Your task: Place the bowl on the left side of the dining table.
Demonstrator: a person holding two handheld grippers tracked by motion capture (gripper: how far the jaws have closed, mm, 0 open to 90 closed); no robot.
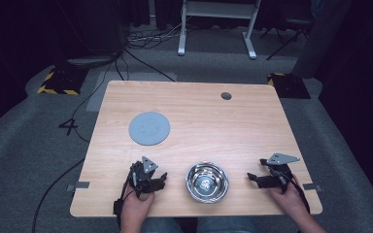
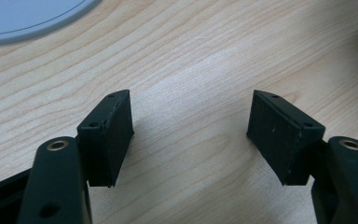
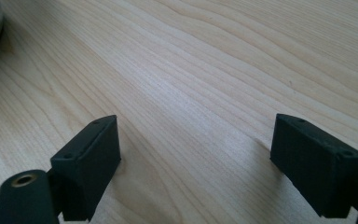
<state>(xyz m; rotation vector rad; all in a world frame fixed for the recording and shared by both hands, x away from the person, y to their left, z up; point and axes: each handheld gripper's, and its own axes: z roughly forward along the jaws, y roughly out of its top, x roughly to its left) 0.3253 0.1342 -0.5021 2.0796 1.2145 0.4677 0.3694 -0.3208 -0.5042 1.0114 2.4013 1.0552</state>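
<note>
- Tabletop [image 1: 223,126]: light wood grain, rectangular, standing on a grey carpeted floor [image 1: 19,160].
- Steel bowl [image 1: 207,181]: polished metal, upright, placed near the near edge of the tabletop, roughly at its midpoint. It lies between the two grippers and touches neither.
- Grey disc [image 1: 149,128]: flat and round, lying on the left half of the tabletop, about midway between the far and near edges. Its rim also appears at the upper left of the left gripper view [image 2: 28,18].
- Dark round hole [image 1: 226,95]: set in the tabletop near the far edge, right of centre; it looks like a cable port, though the view is too small to confirm.
- Left gripper [image 1: 161,179]: held in the person's left hand [image 1: 138,204] at the near edge, just left of the steel bowl. In the left gripper view [image 2: 191,135] its jaws stand wide apart over bare wood, with nothing between them.
- Right gripper [image 1: 252,177]: held in the person's right hand [image 1: 286,194] near the near right corner, jaws pointing toward the steel bowl. In the right gripper view [image 3: 196,154] the jaws are spread wide over bare wood, gripping nothing.
- Cables [image 1: 141,39]: running across the floor beyond the far edge of the tabletop.
</note>
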